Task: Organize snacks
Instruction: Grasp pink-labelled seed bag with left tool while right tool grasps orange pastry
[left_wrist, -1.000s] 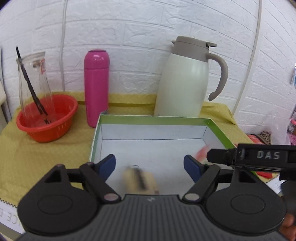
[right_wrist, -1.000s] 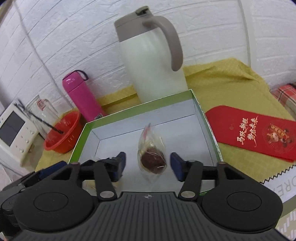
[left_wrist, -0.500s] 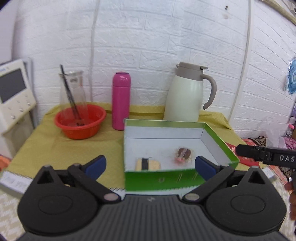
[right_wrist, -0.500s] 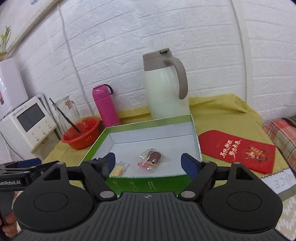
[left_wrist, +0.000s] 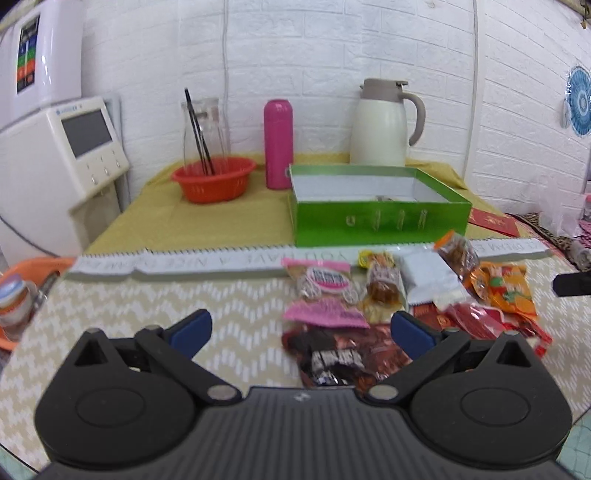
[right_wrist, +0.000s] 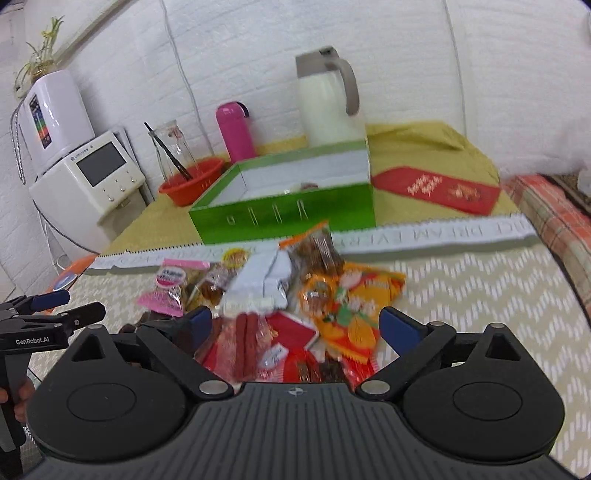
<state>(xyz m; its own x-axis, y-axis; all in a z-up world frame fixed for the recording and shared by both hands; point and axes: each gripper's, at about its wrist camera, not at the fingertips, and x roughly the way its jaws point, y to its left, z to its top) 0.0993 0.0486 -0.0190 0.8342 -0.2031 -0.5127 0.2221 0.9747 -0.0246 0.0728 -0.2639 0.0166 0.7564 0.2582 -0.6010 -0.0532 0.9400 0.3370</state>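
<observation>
A green box (left_wrist: 376, 218) (right_wrist: 284, 214) with a white inside stands on the yellow cloth, a snack just showing over its front wall. In front of it lies a pile of wrapped snacks (left_wrist: 399, 295) (right_wrist: 288, 306): pink packs, a white pack (left_wrist: 430, 275), an orange pack (right_wrist: 354, 295), dark and red ones nearest me. My left gripper (left_wrist: 301, 326) hangs open and empty above the near left of the pile. My right gripper (right_wrist: 291, 321) is open and empty over the red and orange packs. The left gripper also appears at the right wrist view's left edge (right_wrist: 51, 314).
Behind the box stand a cream jug (left_wrist: 380, 125), a pink flask (left_wrist: 279, 144) and an orange bowl (left_wrist: 214, 177) with a glass jar. A red envelope (right_wrist: 436, 188) lies right of the box. A white appliance (left_wrist: 62, 155) stands at the left.
Both grippers pulled back from inside the green box to the near side of the table, over the snack pile. Each left its snack in the box; the left jaws opened wider.
</observation>
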